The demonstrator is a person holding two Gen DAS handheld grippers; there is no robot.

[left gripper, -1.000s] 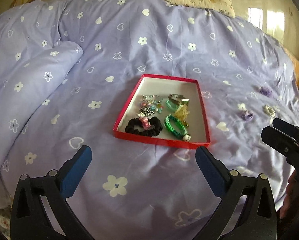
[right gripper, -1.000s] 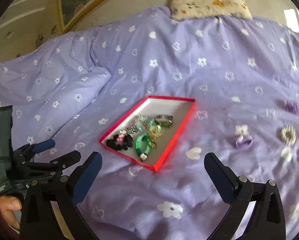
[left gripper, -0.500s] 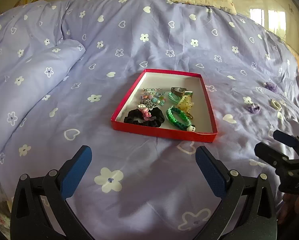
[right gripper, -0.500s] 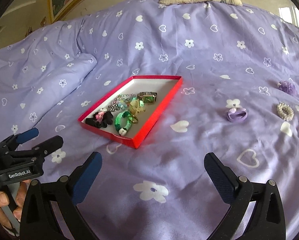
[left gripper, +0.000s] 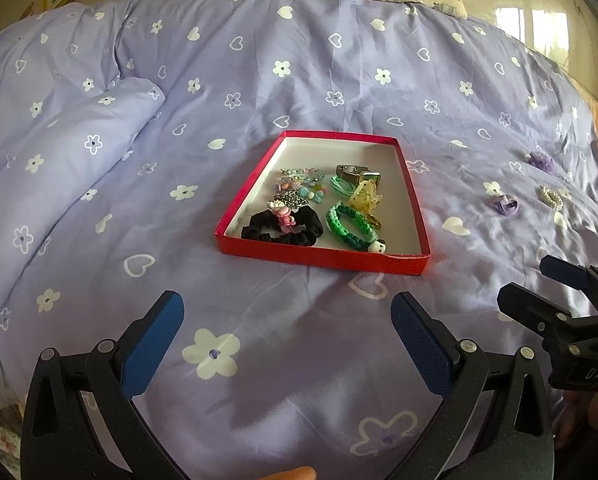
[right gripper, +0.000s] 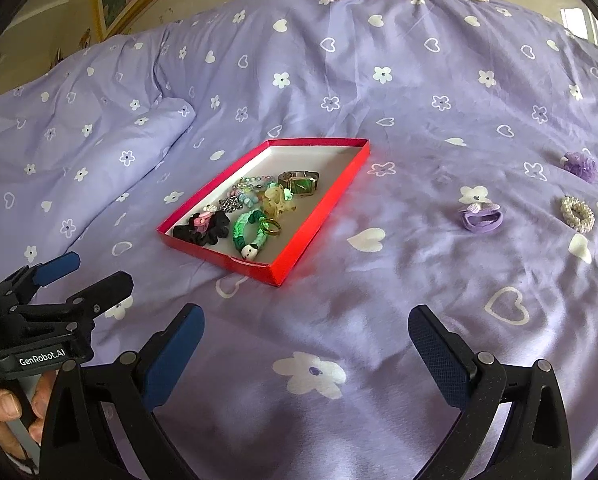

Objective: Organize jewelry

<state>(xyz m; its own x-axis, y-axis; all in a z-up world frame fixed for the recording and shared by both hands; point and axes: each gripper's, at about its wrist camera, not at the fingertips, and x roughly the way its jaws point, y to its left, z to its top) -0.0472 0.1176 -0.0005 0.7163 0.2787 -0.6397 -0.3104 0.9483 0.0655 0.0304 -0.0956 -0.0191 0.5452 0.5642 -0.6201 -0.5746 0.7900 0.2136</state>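
Jewelry mostly lies in the red box (right gripper: 319, 216) mid-bed; a purple tie (right gripper: 481, 218), a pearl ring (right gripper: 577, 213) and a purple flower (right gripper: 579, 165) lie loose on the quilt (right gripper: 379, 80) to its right. Both the left gripper (left gripper: 287, 336) and the right gripper (right gripper: 305, 344) hover wide open and empty, so gathering looks under way; next, the right one likely must reach the tie.

my left gripper (left gripper: 287, 344) hangs spread wide before the red tray (left gripper: 415, 216). right of the tray lie a purple hair tie (left gripper: 505, 205) and, i think, a pearl ring (left gripper: 551, 197).
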